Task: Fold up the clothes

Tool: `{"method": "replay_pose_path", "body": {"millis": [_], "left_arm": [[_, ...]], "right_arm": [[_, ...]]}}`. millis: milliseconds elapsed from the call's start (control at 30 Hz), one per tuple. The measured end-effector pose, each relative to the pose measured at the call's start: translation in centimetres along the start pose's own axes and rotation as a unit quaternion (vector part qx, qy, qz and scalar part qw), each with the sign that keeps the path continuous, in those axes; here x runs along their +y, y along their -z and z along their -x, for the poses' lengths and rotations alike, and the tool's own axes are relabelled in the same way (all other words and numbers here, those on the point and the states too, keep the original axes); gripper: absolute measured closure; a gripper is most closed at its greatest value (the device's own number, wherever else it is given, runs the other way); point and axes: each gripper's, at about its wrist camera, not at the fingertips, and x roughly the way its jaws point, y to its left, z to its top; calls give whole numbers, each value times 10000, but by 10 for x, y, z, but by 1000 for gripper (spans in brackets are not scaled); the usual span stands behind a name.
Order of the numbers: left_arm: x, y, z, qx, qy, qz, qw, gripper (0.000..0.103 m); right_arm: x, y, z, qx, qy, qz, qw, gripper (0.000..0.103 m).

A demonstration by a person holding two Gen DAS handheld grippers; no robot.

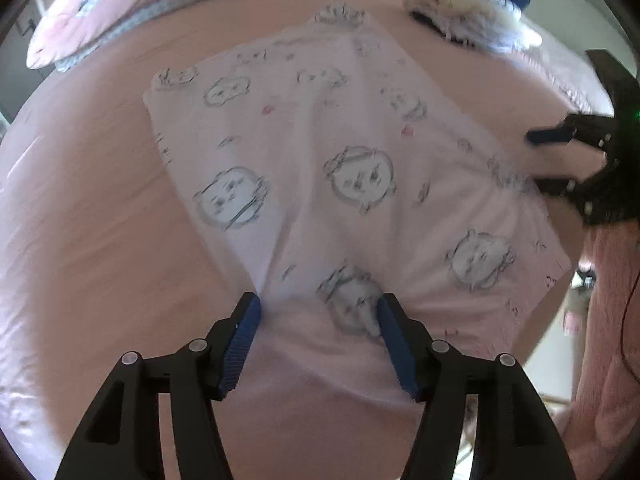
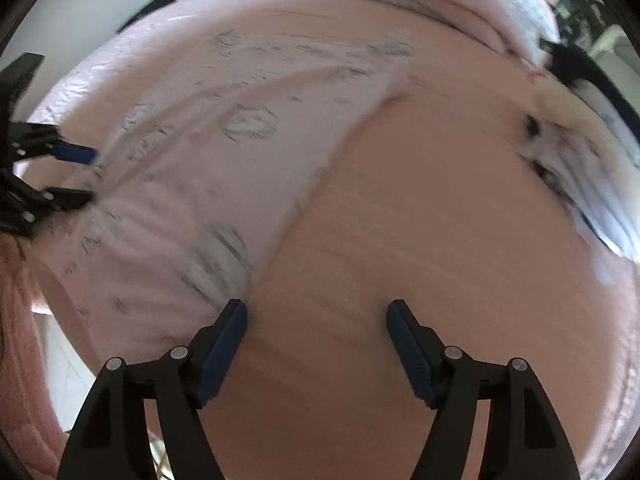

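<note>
Left and right wrist views. A pale pink garment (image 1: 320, 168) printed with grey cartoon faces lay spread on the pink bed sheet (image 1: 80, 240), its near edge bunched and creased. The left gripper (image 1: 318, 312) stood at that near edge with its fingers (image 1: 240, 340) spread apart, cloth lying between them but not pinched. The right gripper (image 2: 316, 316) hovered over bare sheet just right of the garment's near right corner, fingers (image 2: 224, 344) likewise apart and holding nothing; its left finger lay beside the cloth edge. A pile of other clothes (image 1: 468, 12) waited at the far right of the bed, and a pillow (image 1: 92, 12) at the far left. No neat fold was visible, though motion blur obscured layering; judged so, folding appeared barely begun, with the pile untouched.
</note>
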Motion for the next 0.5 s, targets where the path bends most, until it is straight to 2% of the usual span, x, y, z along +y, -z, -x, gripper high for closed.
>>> {"method": "replay_pose_path", "body": {"millis": [67,167,233,300,367,433,500], "left_arm": [[5,-14,12,-412,-72,70,9991,44],[16,-49,12,-1009,-258,421,9937,44],[22,-74,-7,-1032,-210,635,9924,44],[25,-88,-25,-1001,-244,738,9919,44],[27,-94,-44,-904,-286,747,9927,44],[37,-91,-59,-723,-308,691,9945,43],[51,-83,-65,-721,-243,610,9952,42]], "right_arm": [[-5,-3,11,-144,97,-127,9998,32],[-5,-41,27,-682,-226,-618,9955,32],[9,-75,23,-852,-390,-650,9935,32],[27,-106,5,-815,-175,-468,9954,32],[39,-126,-20,-602,41,-427,9973,32],[39,-130,-49,-296,21,-302,9991,32],[34,-125,-71,-97,6,-143,9999,31]]}}
